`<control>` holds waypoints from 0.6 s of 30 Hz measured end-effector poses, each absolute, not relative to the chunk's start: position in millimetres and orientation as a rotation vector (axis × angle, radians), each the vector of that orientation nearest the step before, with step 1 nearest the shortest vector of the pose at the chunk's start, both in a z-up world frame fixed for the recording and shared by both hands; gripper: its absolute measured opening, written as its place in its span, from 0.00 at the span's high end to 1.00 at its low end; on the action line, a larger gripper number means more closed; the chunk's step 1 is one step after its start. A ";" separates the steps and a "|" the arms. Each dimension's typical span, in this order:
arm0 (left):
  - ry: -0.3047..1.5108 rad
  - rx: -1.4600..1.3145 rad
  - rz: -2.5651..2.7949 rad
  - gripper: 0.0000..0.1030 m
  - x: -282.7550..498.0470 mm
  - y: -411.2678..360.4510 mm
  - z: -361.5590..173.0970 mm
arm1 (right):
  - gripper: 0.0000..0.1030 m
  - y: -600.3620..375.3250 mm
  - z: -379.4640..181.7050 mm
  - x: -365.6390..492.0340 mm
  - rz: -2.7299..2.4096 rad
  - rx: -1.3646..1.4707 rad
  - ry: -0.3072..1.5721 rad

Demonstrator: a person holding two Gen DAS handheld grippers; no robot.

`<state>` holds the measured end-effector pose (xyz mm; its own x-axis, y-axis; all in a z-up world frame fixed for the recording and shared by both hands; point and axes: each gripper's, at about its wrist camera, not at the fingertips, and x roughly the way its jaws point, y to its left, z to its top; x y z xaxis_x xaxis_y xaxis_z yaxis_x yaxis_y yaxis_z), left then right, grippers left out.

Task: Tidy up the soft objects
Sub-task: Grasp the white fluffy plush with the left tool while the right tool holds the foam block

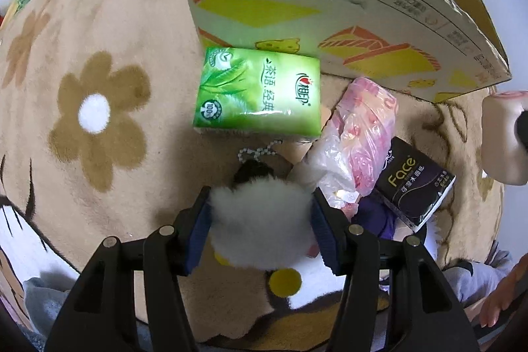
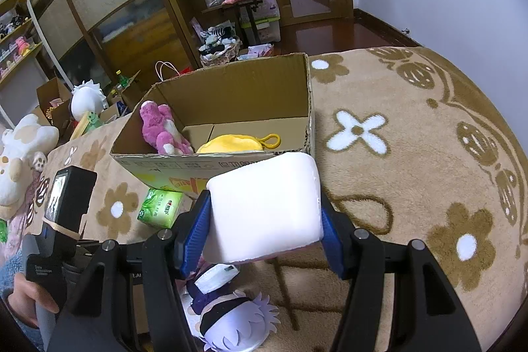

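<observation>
Pointing straight down at the carpet (image 1: 82, 154), your left gripper (image 1: 260, 213) has its blue pads on either side of a fluffy white plush (image 1: 260, 223) with a yellow pompom (image 1: 285, 282) and a bead chain (image 1: 260, 150). The pads touch the fur on both flanks, so it reads as clamped on the toy. Just beyond lie a green tissue pack (image 1: 260, 94), a pink plastic-wrapped bundle (image 1: 359, 134) and a black tissue pack (image 1: 412, 183), all near the cardboard box (image 1: 330, 5).

Your right gripper (image 2: 267, 220) is clamped on a white foam-like block (image 2: 264, 207), held in front of the open box (image 2: 214, 160). Inside the box sit a pink plush (image 2: 158, 127) and a yellow pouch (image 2: 234, 144). A purple-haired doll (image 2: 231, 319) lies on the carpet beneath the right gripper.
</observation>
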<state>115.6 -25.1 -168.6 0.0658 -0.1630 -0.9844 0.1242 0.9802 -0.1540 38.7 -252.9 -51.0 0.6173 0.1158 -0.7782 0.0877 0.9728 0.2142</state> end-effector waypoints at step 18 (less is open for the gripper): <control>1.461 0.010 -0.307 0.68 86.8 -43.3 -149.6 | 0.38 -254.2 -51.8 38.5 0.014 0.254 0.905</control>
